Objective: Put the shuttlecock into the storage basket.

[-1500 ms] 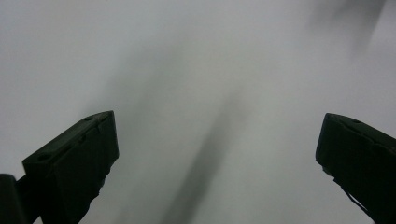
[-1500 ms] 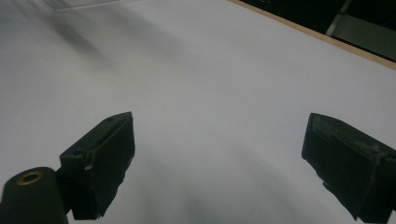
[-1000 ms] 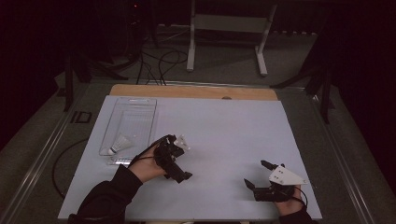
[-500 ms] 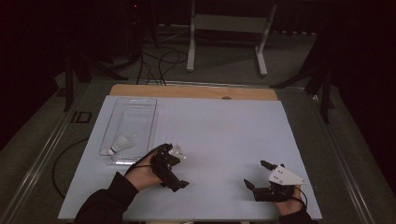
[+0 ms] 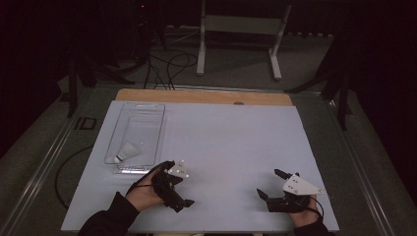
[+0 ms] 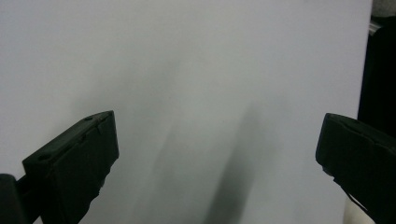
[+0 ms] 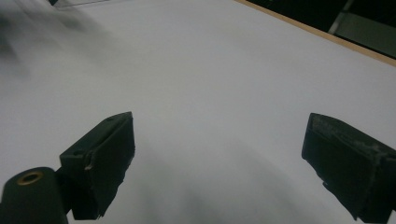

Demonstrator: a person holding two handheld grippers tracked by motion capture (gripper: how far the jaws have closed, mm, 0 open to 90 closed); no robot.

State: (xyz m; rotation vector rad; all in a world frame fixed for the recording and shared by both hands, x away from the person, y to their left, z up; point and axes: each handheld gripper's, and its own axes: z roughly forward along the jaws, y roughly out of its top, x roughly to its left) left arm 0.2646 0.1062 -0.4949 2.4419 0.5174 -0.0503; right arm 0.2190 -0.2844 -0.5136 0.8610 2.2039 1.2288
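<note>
Risk first: shuttlecock lies on its side in the clear plastic tray, at the tray's near end, cork toward the near-left corner, skirt pointing up-table. It's the nearest thing to the left gripper, so I read it as the item in play. Nothing is held right now.

Left gripper sits just off the tray's near-right corner, jaws spread wide and empty, aimed across bare table toward the near edge, away from the tray. Right gripper is well apart at the near right, jaws likewise wide and empty, over bare surface.

Failure modes, my judgement:
- Tray walls are thin, transparent and low-contrast against the white table top. A jaw coming in low could clip the rim and shove or tip the tray, since it looks light.
- Feather skirt is fragile and conical. Clamping there would crush or splay it, so the cork is the safer bite.
- Cork is rounded and the body is tapered, so it will likely roll in an arc if nudged, or squirt out of a skewed pinch.
- Left hand needs a big reorientation before any reach. Cable trailing near the tray could snag the corner.

Table top is matte and smooth, with a wooden strip at the far edge. Jaw pads are black, blocky, slightly scuffed.
</note>
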